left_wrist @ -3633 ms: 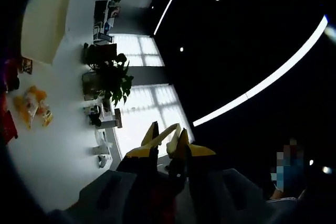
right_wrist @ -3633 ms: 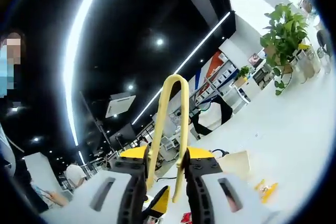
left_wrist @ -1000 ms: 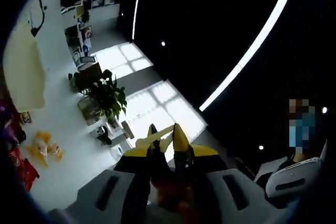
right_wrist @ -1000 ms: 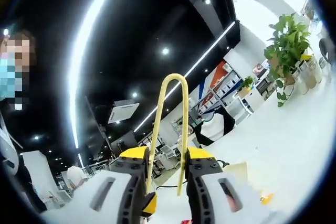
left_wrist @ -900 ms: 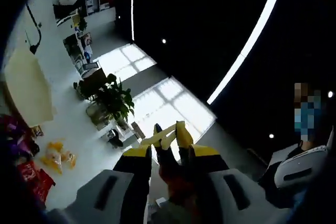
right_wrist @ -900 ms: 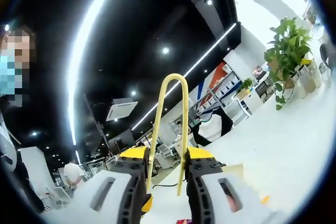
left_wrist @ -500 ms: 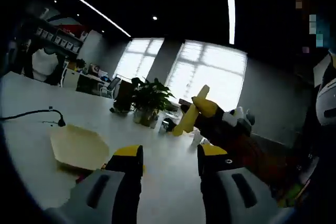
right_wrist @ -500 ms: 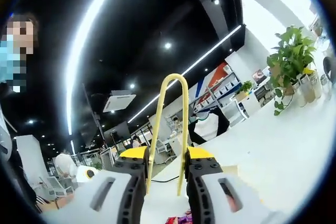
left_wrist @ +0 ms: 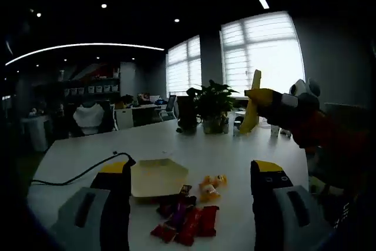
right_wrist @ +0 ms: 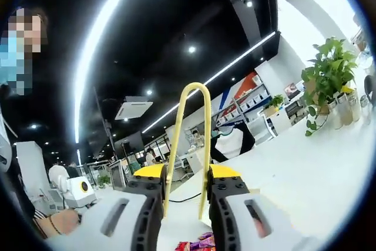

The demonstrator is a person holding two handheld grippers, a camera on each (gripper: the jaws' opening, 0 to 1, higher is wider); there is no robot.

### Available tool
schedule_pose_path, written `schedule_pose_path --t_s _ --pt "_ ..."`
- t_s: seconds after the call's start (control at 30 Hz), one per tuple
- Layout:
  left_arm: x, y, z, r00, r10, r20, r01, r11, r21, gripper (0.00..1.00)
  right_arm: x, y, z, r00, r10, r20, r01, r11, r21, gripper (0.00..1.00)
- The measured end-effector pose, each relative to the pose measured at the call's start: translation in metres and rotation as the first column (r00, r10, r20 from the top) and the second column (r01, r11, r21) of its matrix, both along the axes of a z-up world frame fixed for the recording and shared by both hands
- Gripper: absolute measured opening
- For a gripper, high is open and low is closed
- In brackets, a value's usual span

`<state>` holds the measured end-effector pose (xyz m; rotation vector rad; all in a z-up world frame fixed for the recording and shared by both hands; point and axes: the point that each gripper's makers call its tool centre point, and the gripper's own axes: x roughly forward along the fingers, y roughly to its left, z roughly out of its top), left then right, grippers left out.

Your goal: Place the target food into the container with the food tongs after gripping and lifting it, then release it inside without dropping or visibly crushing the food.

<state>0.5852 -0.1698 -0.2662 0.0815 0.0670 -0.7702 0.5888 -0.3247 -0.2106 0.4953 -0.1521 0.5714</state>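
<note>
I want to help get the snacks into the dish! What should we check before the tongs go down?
1. Tongs held by the right gripper: ok, jaws shut on them.
2. Left gripper free: ok, jaws wide apart, nothing between.
3. Container open and ready on the white table: ok, nothing seen inside.
4. Food within sight: ok, yellow snacks and red packets lie beside the container.
5. Tong tips aimed at food: not ok, they point up toward the ceiling.
6. Black cable clear of the container: cannot tell.

Dim office, bright blinded windows point(left_wrist: 262, 51)
</note>
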Motion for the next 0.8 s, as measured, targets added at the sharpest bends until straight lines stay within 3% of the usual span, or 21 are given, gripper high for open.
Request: schedule_pose_path --t_s 0.03,0.23,0.3,0.4,0.57,0.63,0.7,0.8 --pt "-0.002 0.004 0.001 1.000 0.010 0.025 -0.010 1.000 0.022 1.00 0.000 -0.001 -0.002 1.000 -0.004 0.001 0.004 1.000 -0.020 0.24" --pt "-0.013 0.001 -0.003 1.000 -0.013 -0.005 0.013 1.000 -0.011 1.00 0.006 -0.005 -0.005 1.000 -0.010 0.018 0.012 0.996 -0.088 0.24" --pt "-0.016 0.001 -0.005 1.000 -0.016 -0.006 0.016 1.000 -0.021 1.00 0.010 -0.007 -0.011 0.999 -0.016 0.038 0.023 0.983 -0.183 0.24" --pt "-0.019 0.002 -0.010 1.000 -0.017 -0.018 0.016 1.000 -0.023 1.00 0.016 -0.009 -0.019 0.999 -0.013 0.044 0.024 0.964 -0.263 0.24" --pt "-0.026 0.010 -0.009 1.000 0.000 -0.014 0.000 1.000 -0.024 1.00 0.025 -0.010 -0.030 0.999 0.017 0.049 0.000 0.946 -0.323 0.24" --pt "-0.027 0.013 -0.004 1.000 0.000 0.011 0.000 0.999 -0.046 0.99 0.029 -0.010 -0.034 0.998 0.023 0.054 -0.004 0.945 -0.328 0.24" --pt "-0.029 0.013 -0.006 1.000 -0.001 -0.002 0.001 0.999 -0.048 0.99 0.031 -0.004 -0.039 0.996 0.072 0.058 -0.049 0.944 -0.328 0.24" --pt "-0.032 0.014 -0.009 1.000 0.004 -0.001 -0.004 1.000 -0.031 0.99 0.039 -0.005 -0.054 0.997 0.065 0.040 -0.045 0.922 -0.385 0.24"
